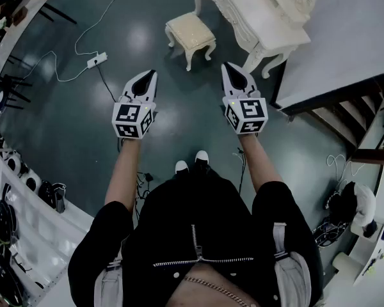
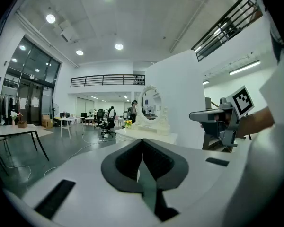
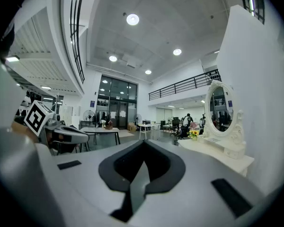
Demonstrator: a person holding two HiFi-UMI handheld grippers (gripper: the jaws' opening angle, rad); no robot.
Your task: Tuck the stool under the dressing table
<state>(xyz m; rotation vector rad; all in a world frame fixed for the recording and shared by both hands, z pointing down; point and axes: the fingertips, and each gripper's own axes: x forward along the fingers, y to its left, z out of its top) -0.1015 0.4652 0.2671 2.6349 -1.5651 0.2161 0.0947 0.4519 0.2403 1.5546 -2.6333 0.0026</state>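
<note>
A cream padded stool (image 1: 191,36) stands on the dark floor ahead of me, just left of the white carved dressing table (image 1: 256,18) and outside it. Both grippers hang side by side in the air, well short of the stool. My left gripper (image 1: 152,73) is shut with nothing in it, and so is my right gripper (image 1: 226,65). In the left gripper view the shut jaws meet at the left gripper (image 2: 142,140), with the table's oval mirror (image 2: 151,108) beyond. The right gripper (image 3: 143,142) shows the same, mirror (image 3: 220,110) to its right. Neither gripper view shows the stool.
A white power strip (image 1: 96,60) with its cable lies on the floor to the left of the stool. A white partition (image 1: 345,37) and a staircase (image 1: 345,117) stand at the right. Shelves of gear (image 1: 25,190) line the left, and dark furniture legs (image 1: 13,85) show at the upper left.
</note>
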